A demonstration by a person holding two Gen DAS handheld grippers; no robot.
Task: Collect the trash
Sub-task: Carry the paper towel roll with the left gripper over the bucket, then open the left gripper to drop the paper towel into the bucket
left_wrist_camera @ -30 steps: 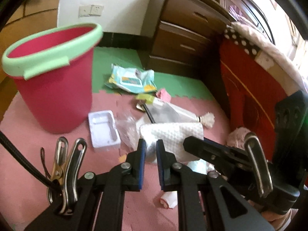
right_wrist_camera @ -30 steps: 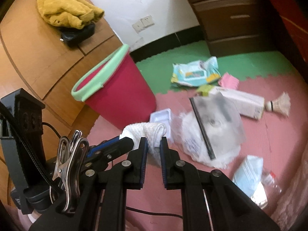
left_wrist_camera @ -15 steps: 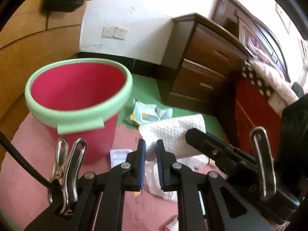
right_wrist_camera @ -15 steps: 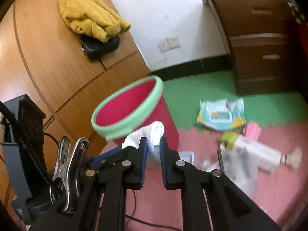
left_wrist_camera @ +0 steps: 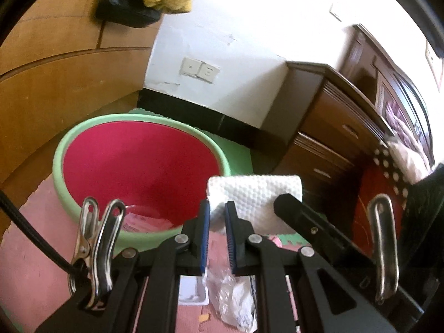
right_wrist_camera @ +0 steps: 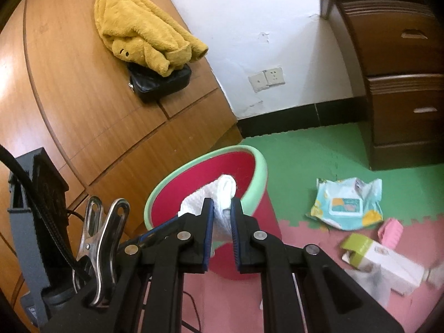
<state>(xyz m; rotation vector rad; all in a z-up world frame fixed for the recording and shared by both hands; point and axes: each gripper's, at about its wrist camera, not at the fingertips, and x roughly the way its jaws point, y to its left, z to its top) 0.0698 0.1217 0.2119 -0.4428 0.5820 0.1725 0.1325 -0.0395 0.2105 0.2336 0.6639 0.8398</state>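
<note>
While both grippers pinch the same white paper towel [left_wrist_camera: 255,194], it hangs in the air just over the rim of the red bucket [left_wrist_camera: 138,166] with the pale green lip. The left gripper [left_wrist_camera: 217,216] is clamped on one end of the towel, and the right gripper [right_wrist_camera: 222,213] is clamped on the other end, its black finger showing to the right in the left wrist view. From the right wrist the rolled end of the towel sits in front of the bucket's open mouth. A pink scrap lies at the bottom of the bucket.

On the foam floor mat [right_wrist_camera: 305,149], right of the bucket, lie a pale blue wipes packet [right_wrist_camera: 347,202], a small pink item [right_wrist_camera: 391,230] and a white box with a green end [right_wrist_camera: 380,260]. Under the left gripper lie a crumpled clear plastic bag [left_wrist_camera: 236,299] and a white plastic tray [left_wrist_camera: 193,291]. A yellow towel [right_wrist_camera: 141,33] rests on a black pouch [right_wrist_camera: 161,83] on the wooden surface behind the bucket.
</note>
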